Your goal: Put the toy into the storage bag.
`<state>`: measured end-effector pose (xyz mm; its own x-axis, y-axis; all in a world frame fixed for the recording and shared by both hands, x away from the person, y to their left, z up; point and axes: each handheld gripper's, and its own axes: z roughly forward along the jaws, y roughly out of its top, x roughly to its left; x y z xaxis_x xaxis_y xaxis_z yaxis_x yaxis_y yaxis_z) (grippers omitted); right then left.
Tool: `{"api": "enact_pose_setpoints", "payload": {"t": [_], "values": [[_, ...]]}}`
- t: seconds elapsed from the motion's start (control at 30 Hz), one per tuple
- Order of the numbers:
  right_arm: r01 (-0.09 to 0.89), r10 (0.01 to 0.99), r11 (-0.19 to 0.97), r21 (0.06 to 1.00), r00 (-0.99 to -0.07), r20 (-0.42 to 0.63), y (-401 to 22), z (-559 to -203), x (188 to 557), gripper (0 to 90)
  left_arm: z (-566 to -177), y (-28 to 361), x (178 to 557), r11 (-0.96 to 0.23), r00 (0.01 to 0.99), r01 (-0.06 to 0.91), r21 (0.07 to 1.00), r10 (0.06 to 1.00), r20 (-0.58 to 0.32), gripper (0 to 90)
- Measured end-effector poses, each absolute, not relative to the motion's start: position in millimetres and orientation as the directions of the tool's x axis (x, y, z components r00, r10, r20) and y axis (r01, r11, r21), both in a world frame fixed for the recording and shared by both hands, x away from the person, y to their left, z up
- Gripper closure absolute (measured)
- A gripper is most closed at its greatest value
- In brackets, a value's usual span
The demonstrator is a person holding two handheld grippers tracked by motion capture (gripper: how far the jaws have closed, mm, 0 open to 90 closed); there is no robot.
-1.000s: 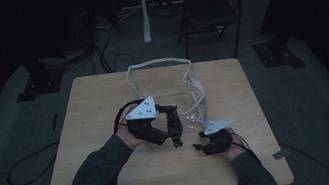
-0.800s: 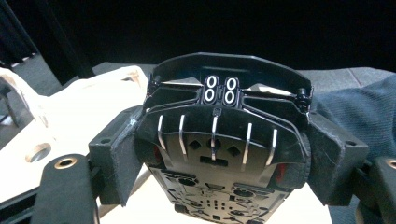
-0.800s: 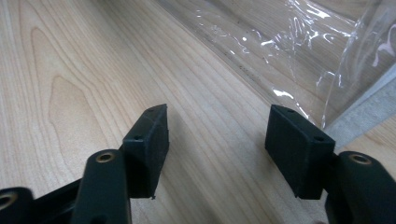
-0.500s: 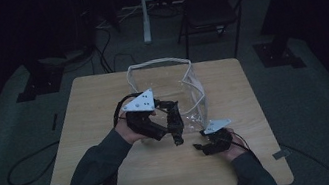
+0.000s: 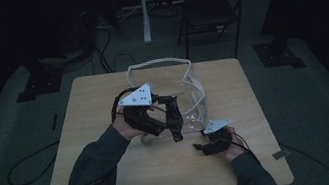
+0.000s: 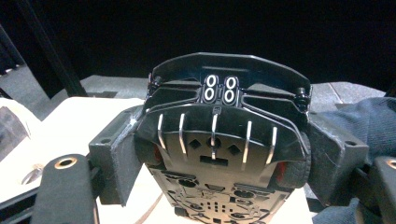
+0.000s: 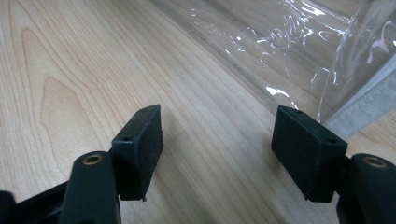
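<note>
1. Toy car, black, sits clamped between the two pads of the left gripper. In the left gripper view you see its flat underside with silver strips and little shapes. The bottom of the car is cut off by the edge of the picture.
2. From the high view the left gripper is held up above the wooden table, just in front of the clear plastic bag. The car is only a dark lump there. It is too dim to see any of its parts.
3. The right gripper has its jaws wide apart, and they have just been opening. Nothing is between them, only bare table.
4. In the high view the right gripper is low, near the front right of the table. It is just beside the corner of the bag. You cannot tell if it touches the table.
5. The bag is see-through and crinkly, with a white strip along its edge. Its far end is cut off in the right gripper view. It is hard to tell if anything is inside it.
6. The room behind the table is very dark. A chair can just be made out.
</note>
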<state>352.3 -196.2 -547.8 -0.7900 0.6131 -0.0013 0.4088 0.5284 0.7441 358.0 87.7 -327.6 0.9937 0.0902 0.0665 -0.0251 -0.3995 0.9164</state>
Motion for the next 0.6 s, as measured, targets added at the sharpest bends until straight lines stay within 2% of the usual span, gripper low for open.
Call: {"api": "enact_pose_setpoints", "payload": {"t": [0.1, 0.6], "values": [[0.408, 0.609, 0.533, 0.742, -0.793, -0.001, -194.7, -547.9, 352.0, 29.7, -321.4, 88.7, 357.5, -0.398, 0.993, -0.029, 0.917, 0.092, 0.071, 23.8], [0.404, 0.606, 0.535, 0.742, -0.796, -0.004, -194.3, -548.1, 352.4, 29.1, -295.5, 97.9, 362.5, -0.356, 0.991, -0.035, 0.934, 0.111, 0.080, 23.8]]}}
